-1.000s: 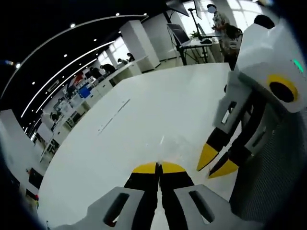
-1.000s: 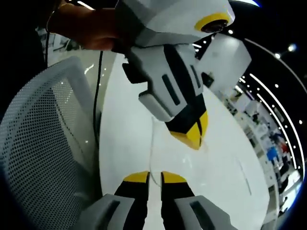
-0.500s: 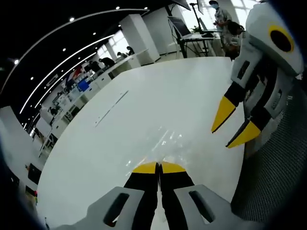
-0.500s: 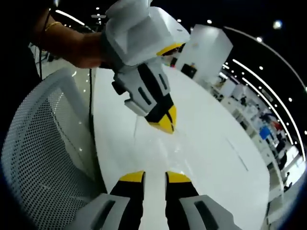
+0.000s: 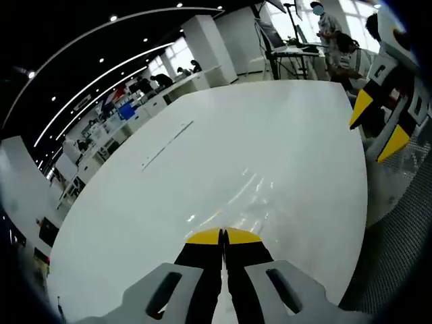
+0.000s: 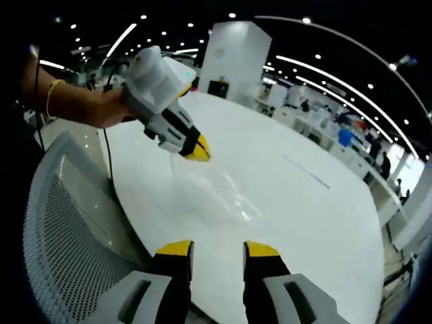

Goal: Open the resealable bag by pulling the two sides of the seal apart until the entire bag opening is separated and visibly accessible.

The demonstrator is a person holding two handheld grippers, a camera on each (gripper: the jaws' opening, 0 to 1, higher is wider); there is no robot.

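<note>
- As far as I can tell, the clear resealable bag [image 6: 216, 192] lies flat on the white desk [image 6: 304, 223], hard to say if it's open
- left hand-held gripper [image 5: 223, 235] pinches its near edge, jaws pressed together
- right hand-held gripper [image 6: 219, 249] is spread, holding nothing, so the pulling apart looks unfinished

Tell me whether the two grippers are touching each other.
Apart. In the right gripper view, the left gripper sits far up the white table from the right gripper, with bare tabletop and the clear bag between them.
</note>
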